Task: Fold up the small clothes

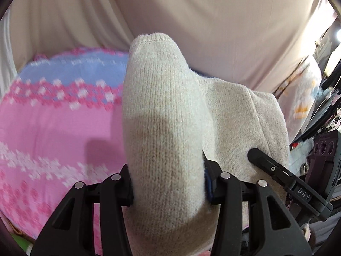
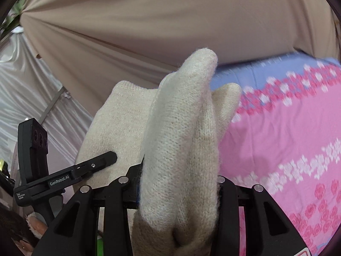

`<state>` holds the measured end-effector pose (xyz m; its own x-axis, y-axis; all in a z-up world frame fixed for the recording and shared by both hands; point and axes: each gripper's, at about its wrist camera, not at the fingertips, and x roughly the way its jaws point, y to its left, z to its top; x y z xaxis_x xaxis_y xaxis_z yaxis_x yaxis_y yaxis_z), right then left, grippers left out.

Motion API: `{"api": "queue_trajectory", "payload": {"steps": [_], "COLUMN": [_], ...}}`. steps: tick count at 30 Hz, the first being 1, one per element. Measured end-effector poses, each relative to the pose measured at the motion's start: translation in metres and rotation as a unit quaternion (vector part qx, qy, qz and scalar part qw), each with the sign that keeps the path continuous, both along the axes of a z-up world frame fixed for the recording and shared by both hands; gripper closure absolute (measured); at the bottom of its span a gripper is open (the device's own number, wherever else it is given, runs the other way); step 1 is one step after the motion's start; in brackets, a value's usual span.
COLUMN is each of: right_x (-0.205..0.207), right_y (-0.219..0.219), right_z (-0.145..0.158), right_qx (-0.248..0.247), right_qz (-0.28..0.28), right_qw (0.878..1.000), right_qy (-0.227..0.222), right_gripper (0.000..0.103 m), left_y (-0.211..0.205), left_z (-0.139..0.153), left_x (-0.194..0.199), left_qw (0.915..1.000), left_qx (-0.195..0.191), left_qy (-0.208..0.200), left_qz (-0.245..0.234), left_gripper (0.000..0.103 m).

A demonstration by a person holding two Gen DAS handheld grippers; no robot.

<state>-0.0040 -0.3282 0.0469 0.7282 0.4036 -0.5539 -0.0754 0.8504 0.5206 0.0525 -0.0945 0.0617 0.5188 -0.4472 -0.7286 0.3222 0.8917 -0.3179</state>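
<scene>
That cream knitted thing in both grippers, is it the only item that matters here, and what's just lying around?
Part of the job:
- cream knitted garment, clamped and held up
- left gripper
- right gripper

Just lying about:
- pink flowered bedcover underneath
- beige draped cloth behind
- white patterned fabric at the side

Two markings can be read with confidence. In the left wrist view, the black finger of the right gripper (image 1: 268, 166) carries a small plate with the white letters "DAS". In the right wrist view, the left gripper (image 2: 100, 162) bears "GenRobot.AI" in pale letters on its black arm. Just below that, on the same black body, sits a tiny three-line label — too small to read surely.
</scene>
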Motion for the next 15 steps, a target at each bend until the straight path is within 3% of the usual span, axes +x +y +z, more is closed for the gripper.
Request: {"api": "queue_trajectory", "payload": {"steps": [8,12,15], "right_x": [0.026,0.048,0.065], "right_y": [0.079,0.116,0.137], "right_z": [0.051,0.047,0.025], "right_qx": [0.0,0.004,0.011], "right_qz": [0.039,0.051,0.053], "right_qw": [0.997,0.996,0.997], "right_qy": [-0.068,-0.073,-0.055], "right_gripper": [0.066,0.066,0.066], "left_y": [0.088,0.125,0.149], "left_z": [0.053,0.058,0.046], "left_x": [0.013,0.027,0.043], "left_qw": [0.9969,0.9958,0.9965], "left_qx": [-0.018,-0.006,0.001], "left_qy": [-0.076,-0.09,-0.082], "left_qz": [0.013,0.015,0.018], "left_gripper": [0.057,0.057,0.057]}}
